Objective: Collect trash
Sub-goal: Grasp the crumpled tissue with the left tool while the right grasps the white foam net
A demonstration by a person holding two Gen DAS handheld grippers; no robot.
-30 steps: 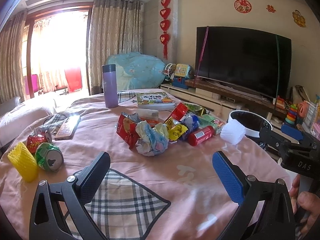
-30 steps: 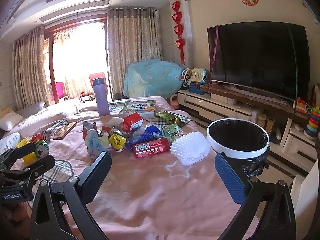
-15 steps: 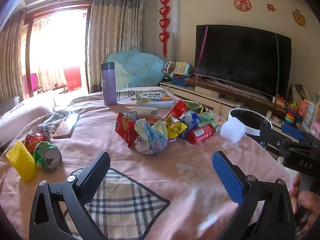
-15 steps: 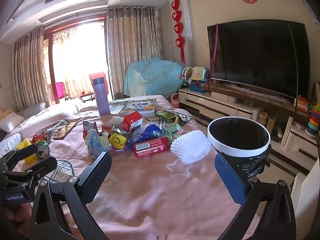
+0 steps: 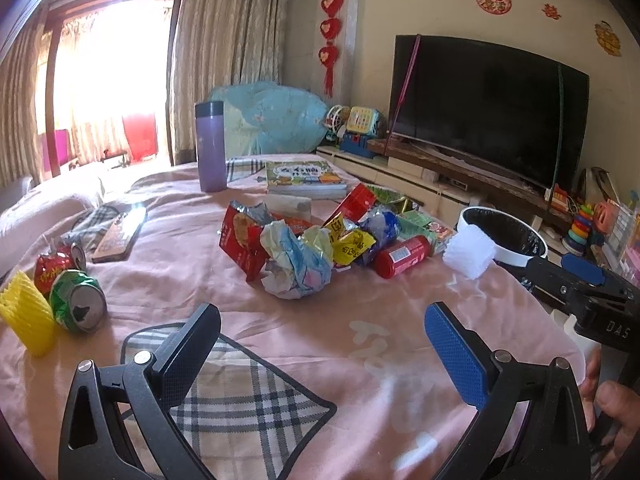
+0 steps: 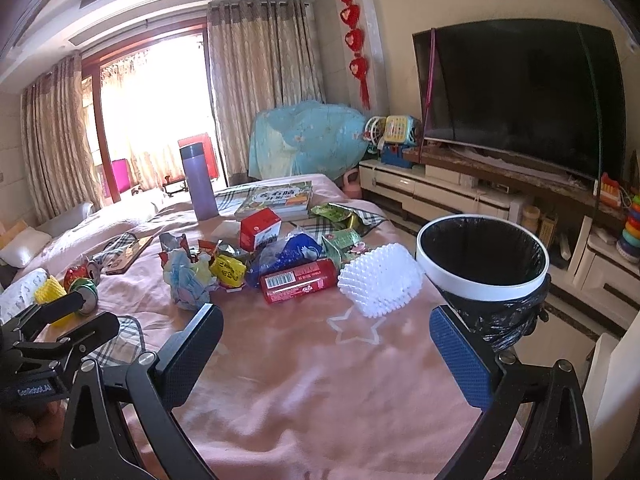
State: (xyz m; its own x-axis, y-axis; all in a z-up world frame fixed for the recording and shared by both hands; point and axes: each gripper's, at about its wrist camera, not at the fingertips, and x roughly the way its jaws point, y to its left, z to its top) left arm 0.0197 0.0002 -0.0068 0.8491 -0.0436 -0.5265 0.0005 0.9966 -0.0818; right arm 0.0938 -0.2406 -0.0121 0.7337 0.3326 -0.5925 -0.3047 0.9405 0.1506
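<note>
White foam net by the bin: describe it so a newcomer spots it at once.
Start at the white-rimmed trash bin with its black liner, at the edge of the pink-covered table. Just left of it lies the white foam net, beside the red can. It is the only white, knobbly, mesh-textured piece there.

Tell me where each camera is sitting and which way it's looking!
Left wrist: sits on the left gripper, low over the pink table, facing the trash pile; shows its own open fingers, plus the right gripper and a hand at right.
Right wrist: sits on the right gripper, facing the table beside the trash bin; shows its own open fingers, plus the left gripper at left.
Both share the pile, the white foam net, purple bottle, TV.
</note>
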